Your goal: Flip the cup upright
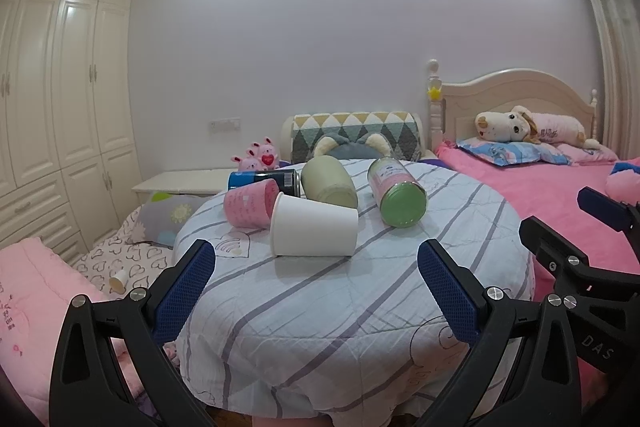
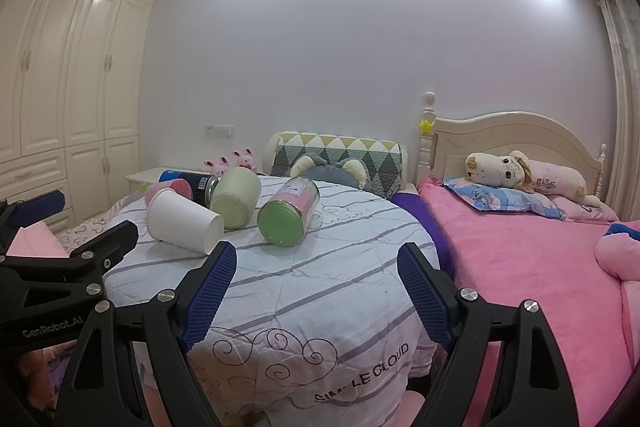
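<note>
**Ana:** Five containers are lying on their sides on the round striped table [image 1: 360, 307], and the white paper cup [image 1: 314, 227] is sitting nearest us, in front of all the others. Its mouth is facing left and its base right, seen from the left wrist.

**Ben:** Both tools are hanging back from it. The left gripper [image 1: 316, 291] is spread wide and holding nothing, lined up almost straight at the white paper cup. The right gripper [image 2: 316, 291] is also spread and empty, pointing to the right of the cup [image 2: 184, 223].

**Ana:** I'd judge the left one is leading, then. It's probably wise to be closing gently across the wall near the mouth, since thin paper is likely crushing under a hard pinch, then rolling the wrist so the base is coming down flat.

**Ben:** And the cloth is wrinkled, so I'd be setting it on a smooth patch in front of the cup.

**Ana:** Contents? The white cup's inside isn't showing. Behind it, the pink cup [image 1: 250, 205] is touching its rim, with a dark blue can [image 1: 266, 181] further back.

**Ben:** Right of the white cup, a pale green cup [image 1: 330, 185] is showing its base, and a green-lidded jar [image 1: 396, 193] seems to be holding something pink. Nothing is spilling anywhere.
</note>
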